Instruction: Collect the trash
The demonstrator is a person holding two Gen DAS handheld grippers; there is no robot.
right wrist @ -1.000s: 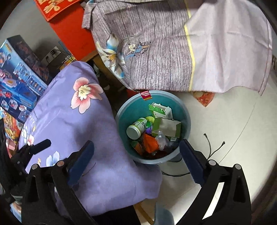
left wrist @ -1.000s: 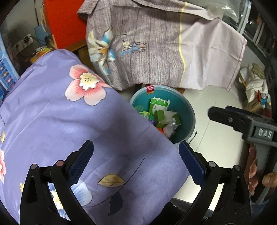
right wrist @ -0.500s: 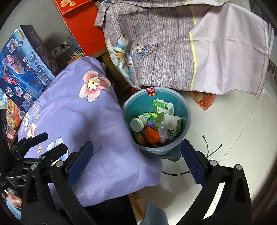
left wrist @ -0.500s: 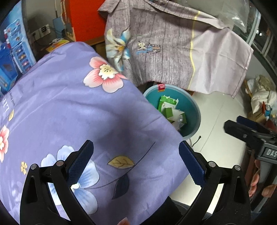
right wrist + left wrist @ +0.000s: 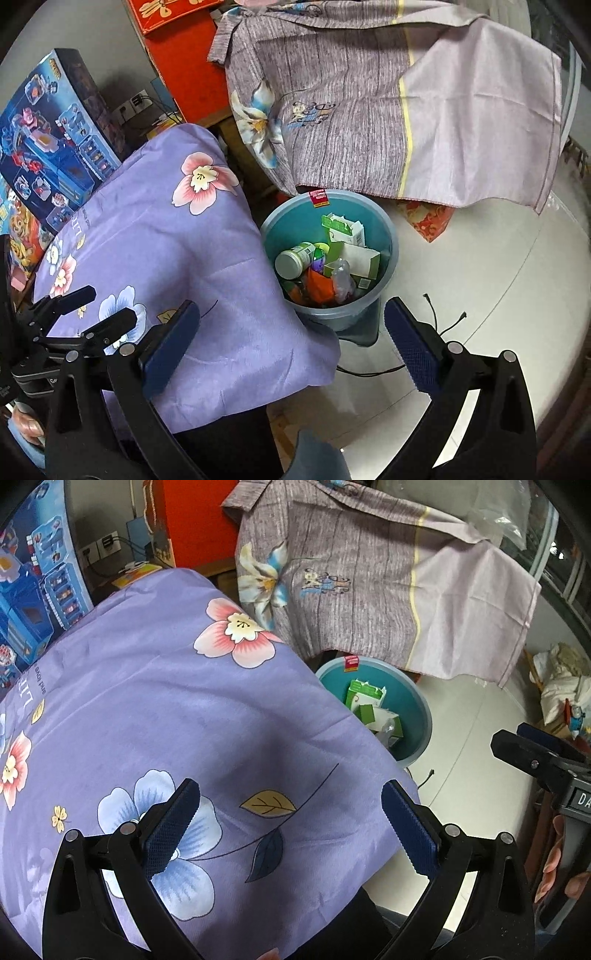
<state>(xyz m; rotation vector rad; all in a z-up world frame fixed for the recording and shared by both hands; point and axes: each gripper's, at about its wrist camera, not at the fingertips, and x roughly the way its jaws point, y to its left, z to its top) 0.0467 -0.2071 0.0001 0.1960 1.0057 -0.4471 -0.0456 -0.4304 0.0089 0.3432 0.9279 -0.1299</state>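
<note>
Left wrist view: my left tool (image 5: 290, 823) is spread wide with nothing between its pads, hovering over the purple flowered cloth (image 5: 155, 716) that covers the surface. No loose trash shows on the cloth from here. The bin (image 5: 417, 709) sits at centre right of the frame, partly hidden behind the cloth's edge, cartons visible inside. My right tool (image 5: 535, 757) pokes in at the right edge; I cannot tell its state from this view. Judgement: sweep the camera across the cloth for leftovers before committing to a reach.

Right wrist view: my right tool (image 5: 291, 339) is also wide open and empty, aimed at the bin (image 5: 388, 236) in mid-frame. The bin holds a white bottle (image 5: 293, 260), cartons (image 5: 360, 258) and wrappers. The cloth's corner overhangs close beside the bin's left rim. A grey draped cloth (image 5: 369, 103) hangs just above the far rim. Open floor (image 5: 480, 295) lies right of the bin, so that is my cleanest approach. A thin black cable (image 5: 443, 325) trails on the floor there.
</note>
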